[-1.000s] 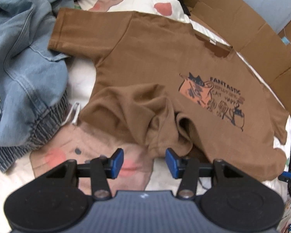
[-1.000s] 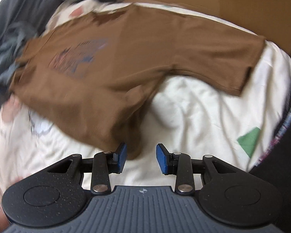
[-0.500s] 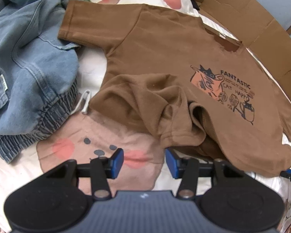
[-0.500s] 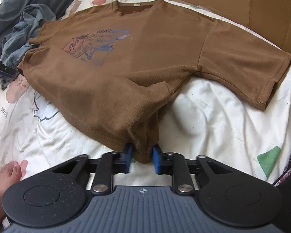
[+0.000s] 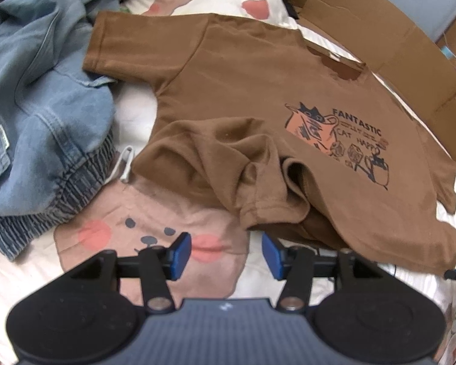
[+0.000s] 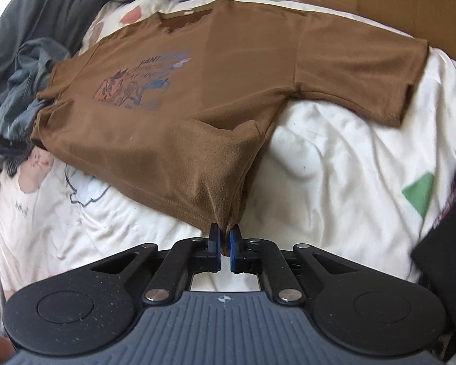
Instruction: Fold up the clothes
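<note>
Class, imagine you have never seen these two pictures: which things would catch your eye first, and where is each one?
First, the brown T-shirt with its cat print, spread across the middle of the white bedding, its lower edge bunched up. Next, the right tool at the near edge, its blue pads having just closed on the shirt's hem corner, while the left tool hangs open above a pink bear face printed on the bedding. A heap of blue denim lies beside the shirt's sleeve.

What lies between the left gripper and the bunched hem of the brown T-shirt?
In the left wrist view, only bedsheet with its bear-face print lies between the open left gripper and the brown T-shirt; no other object.
</note>
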